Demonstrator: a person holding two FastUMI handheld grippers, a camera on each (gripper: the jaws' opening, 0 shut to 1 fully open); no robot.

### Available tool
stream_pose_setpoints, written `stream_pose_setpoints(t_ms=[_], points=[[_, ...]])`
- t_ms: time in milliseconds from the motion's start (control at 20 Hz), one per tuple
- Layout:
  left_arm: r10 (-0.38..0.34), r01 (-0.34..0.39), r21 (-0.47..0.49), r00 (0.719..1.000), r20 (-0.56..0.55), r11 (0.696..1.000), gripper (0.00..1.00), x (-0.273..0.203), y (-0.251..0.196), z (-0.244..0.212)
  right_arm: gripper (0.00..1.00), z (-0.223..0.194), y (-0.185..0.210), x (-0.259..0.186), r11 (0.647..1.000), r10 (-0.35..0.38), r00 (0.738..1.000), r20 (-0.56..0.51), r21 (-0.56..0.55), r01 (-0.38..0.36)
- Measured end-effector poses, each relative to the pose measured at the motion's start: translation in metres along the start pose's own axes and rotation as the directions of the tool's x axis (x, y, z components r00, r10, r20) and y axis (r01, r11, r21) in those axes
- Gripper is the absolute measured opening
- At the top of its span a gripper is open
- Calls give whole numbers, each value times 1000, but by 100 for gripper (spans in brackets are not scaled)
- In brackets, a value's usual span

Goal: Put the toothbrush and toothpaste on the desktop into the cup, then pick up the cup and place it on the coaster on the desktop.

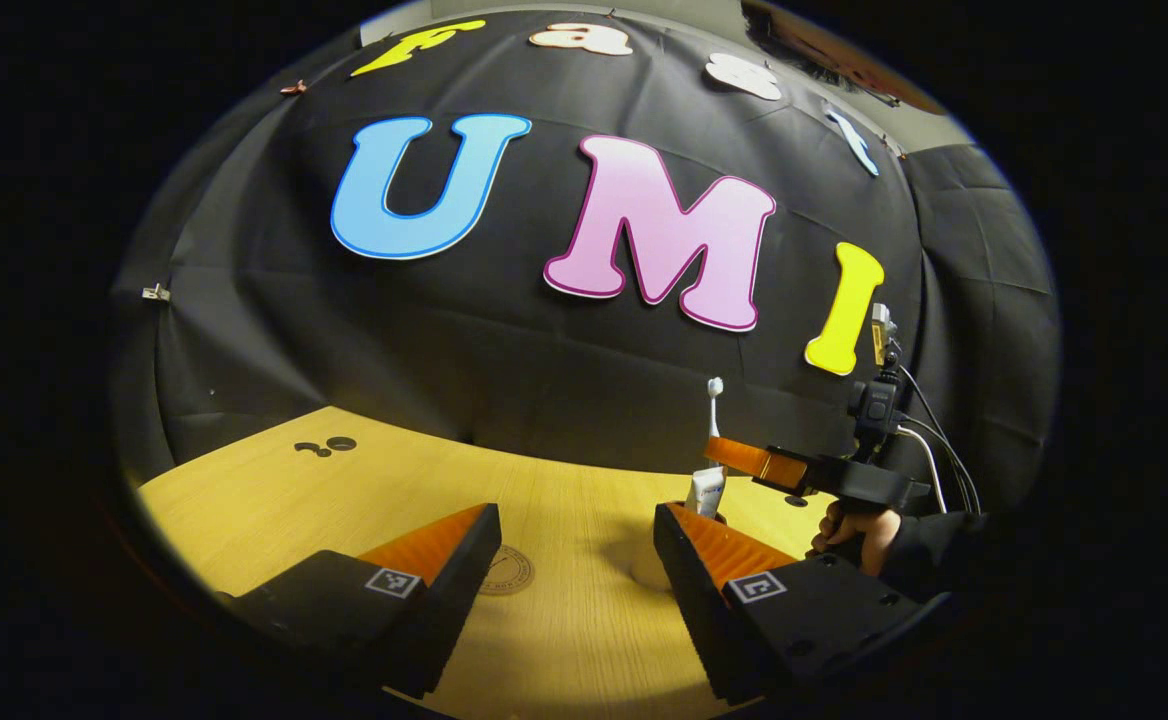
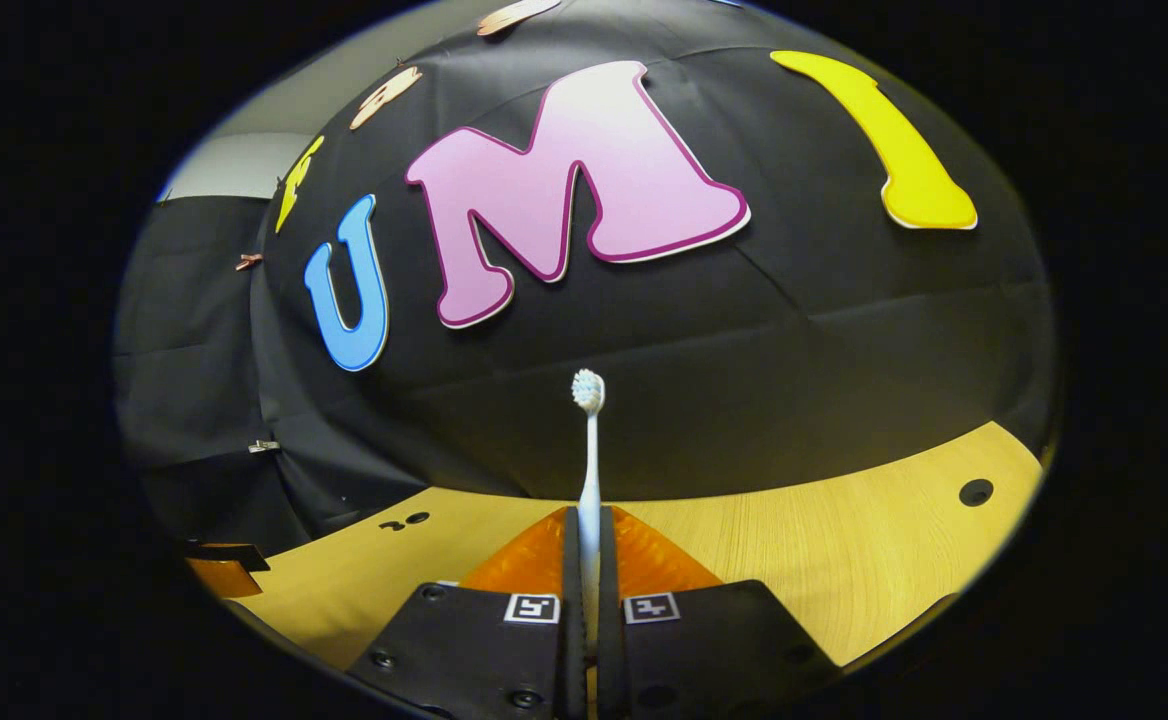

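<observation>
In the left gripper view, your left gripper (image 1: 576,560) hangs low over the wooden desk (image 1: 344,500), its jaws spread wide with nothing between them. The fingers are wedge-shaped with ribbed inner faces, and each carries a small square marker on its block. Between them on the desk lies the coaster (image 1: 506,571), a flat round disc with a printed ring, partly hidden by the left finger. To the right, the toothpaste (image 1: 706,491) stands upright as a pale tube; its lower end is hidden behind your right finger, so you cannot tell what it rests in. A pale rounded shape just left of that finger may be the cup, but too little shows to say. Farther right, your right gripper (image 1: 729,452) is held by a hand (image 1: 859,533) in a dark sleeve, and the toothbrush (image 1: 713,403) rises from its fingers, long axis vertical, bristle head up.

In the right gripper view, your right gripper (image 2: 589,560) has its jaws pressed in on the toothbrush (image 2: 589,450), pinching the lower handle. The brush is slim, white and smooth, standing straight up above the desk (image 2: 844,540), with a small rounded head of pale bristles at the top against the black cloth wall. Round holes mark the grained wood surface.
</observation>
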State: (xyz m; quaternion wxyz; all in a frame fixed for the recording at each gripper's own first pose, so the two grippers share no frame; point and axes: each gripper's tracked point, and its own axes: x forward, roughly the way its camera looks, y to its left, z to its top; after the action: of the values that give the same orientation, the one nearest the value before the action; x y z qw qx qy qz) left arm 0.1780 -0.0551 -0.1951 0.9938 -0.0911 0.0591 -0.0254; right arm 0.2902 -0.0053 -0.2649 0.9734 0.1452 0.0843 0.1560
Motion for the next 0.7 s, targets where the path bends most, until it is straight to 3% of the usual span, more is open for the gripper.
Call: stream_pose_setpoints(t_ms=[250,350,550,600,700], points=[[2,-2,-3,1000,-9,1000,95,2,0,-3,13,-1,-1,-6,1000,10,1000,4,16,-10],[-3,3,1,1000,-11,1000,96,2,-1,-5,25,0,0,-13,1000,20,1000,-5,8,-20],[-13,13,2,1000,-16,1000,96,3,-6,-6,25,4,-2,-35,1000,12,1000,-16,13,-12],[-15,15,3,1000,-18,1000,95,3,-7,-7,40,4,-1,-39,1000,11,1000,-29,12,-11],[-17,17,6,1000,-18,1000,96,2,-8,-7,46,7,-1,-46,1000,-8,998,-56,2,8]])
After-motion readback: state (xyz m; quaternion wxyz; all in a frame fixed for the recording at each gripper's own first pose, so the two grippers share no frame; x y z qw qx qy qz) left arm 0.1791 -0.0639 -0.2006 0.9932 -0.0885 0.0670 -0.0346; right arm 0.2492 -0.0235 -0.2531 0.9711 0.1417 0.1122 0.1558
